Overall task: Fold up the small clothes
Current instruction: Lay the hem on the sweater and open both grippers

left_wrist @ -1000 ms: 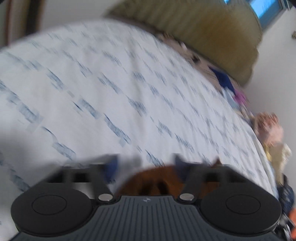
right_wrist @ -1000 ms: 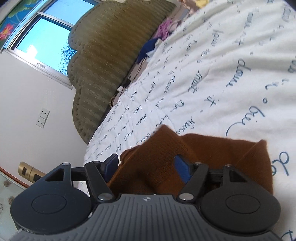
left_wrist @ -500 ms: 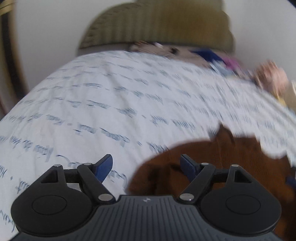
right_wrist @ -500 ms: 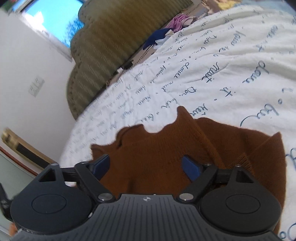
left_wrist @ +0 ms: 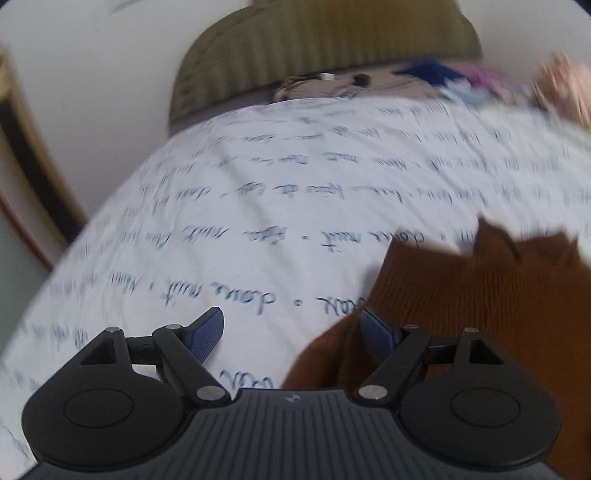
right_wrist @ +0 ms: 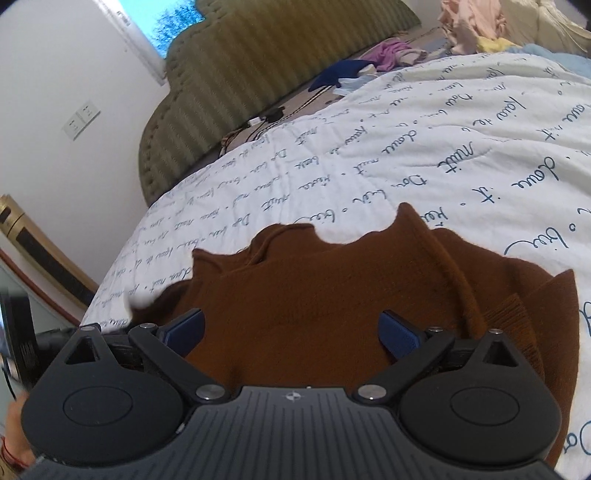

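Lying rumpled on the bedspread (right_wrist: 461, 122), brown garment (right_wrist: 332, 295) is partly hidden by right gripper (right_wrist: 291, 328); left gripper (left_wrist: 291, 330) blurred; both released.

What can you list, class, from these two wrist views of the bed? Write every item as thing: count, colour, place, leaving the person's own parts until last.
brown knitted garment: one, rust brown, crumpled on the bedspread near both cameras.
bedspread: one, white with blue handwriting print, covering the bed.
headboard: one, olive green, ribbed, at the far end of the bed.
loose clothes: several, dark blue, purple, pink, yellow and pale blue, heaped by the headboard.
wall sockets: two, white, on the wall beside the headboard.
window: one, blue sky showing, above the headboard.
left hand-held gripper: one, black with blue pads, open, at the garment's edge.
right hand-held gripper: one, black with blue pads, open, over the garment.
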`<action>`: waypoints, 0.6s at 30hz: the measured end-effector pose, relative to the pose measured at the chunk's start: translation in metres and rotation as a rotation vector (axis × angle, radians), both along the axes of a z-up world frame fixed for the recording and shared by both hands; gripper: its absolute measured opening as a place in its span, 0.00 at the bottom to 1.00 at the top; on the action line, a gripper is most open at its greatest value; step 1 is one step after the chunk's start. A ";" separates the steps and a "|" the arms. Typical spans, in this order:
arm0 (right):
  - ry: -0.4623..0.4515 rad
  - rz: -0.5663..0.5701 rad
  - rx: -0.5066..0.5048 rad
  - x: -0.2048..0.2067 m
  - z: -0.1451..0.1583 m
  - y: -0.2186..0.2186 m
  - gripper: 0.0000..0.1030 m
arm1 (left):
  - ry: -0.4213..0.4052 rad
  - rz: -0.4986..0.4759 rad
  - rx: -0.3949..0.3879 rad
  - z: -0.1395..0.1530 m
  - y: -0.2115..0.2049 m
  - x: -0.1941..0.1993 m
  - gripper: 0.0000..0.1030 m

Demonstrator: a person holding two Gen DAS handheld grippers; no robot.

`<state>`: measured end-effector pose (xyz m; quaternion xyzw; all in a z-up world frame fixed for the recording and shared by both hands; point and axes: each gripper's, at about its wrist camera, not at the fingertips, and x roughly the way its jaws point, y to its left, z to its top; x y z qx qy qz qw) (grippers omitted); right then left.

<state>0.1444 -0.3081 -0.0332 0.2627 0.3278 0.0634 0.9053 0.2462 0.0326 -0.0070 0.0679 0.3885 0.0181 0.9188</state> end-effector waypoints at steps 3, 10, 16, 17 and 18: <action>0.007 0.013 -0.042 -0.003 0.000 0.002 0.98 | 0.006 -0.012 0.000 0.006 0.012 -0.014 0.79; 0.031 0.018 -0.216 -0.015 -0.005 0.018 0.98 | 0.045 -0.080 -0.078 -0.002 0.039 -0.078 0.79; 0.018 0.093 -0.387 -0.041 -0.001 0.036 1.00 | 0.110 -0.177 -0.197 -0.009 0.056 -0.119 0.78; 0.034 0.108 -0.427 -0.044 -0.005 0.038 1.00 | 0.128 -0.197 -0.179 -0.015 0.053 -0.125 0.78; 0.051 0.124 -0.478 -0.048 -0.011 0.042 1.00 | 0.140 -0.206 -0.154 -0.022 0.051 -0.130 0.78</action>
